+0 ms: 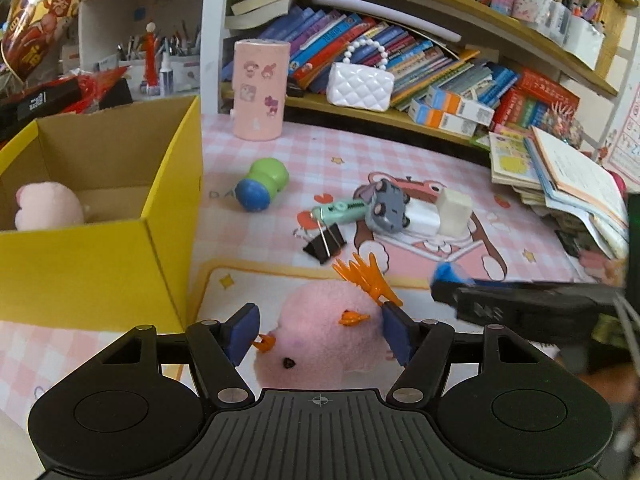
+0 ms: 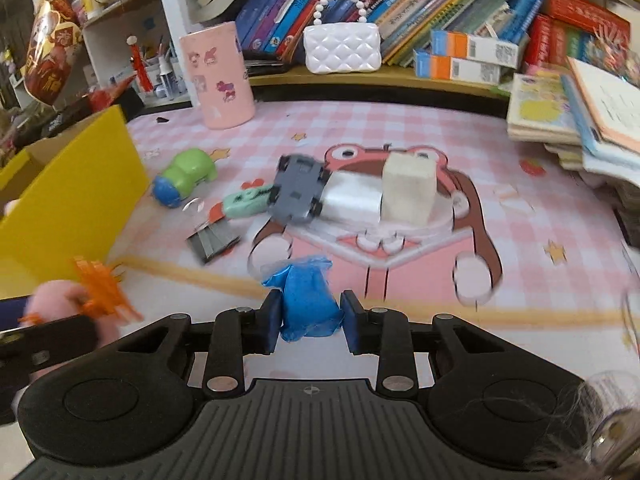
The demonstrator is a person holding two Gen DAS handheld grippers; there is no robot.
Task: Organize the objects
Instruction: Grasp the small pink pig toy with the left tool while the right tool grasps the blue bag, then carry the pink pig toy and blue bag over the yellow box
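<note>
The open yellow cardboard box (image 1: 100, 216) stands at the left of the desk (image 1: 400, 152) and contains one pink plush toy (image 1: 46, 208). The left gripper (image 1: 318, 332) holds a fluffy pink plush chick with orange plastic feet (image 1: 324, 328) between its fingers, just right of the box. Loose items lie mid-desk: a green-and-blue toy (image 1: 262, 184), a black binder clip (image 1: 326, 242), a grey toy car (image 1: 386, 206), a white block (image 1: 452, 210). The right gripper (image 2: 308, 322) is closed on a crumpled blue piece (image 2: 308, 300).
</note>
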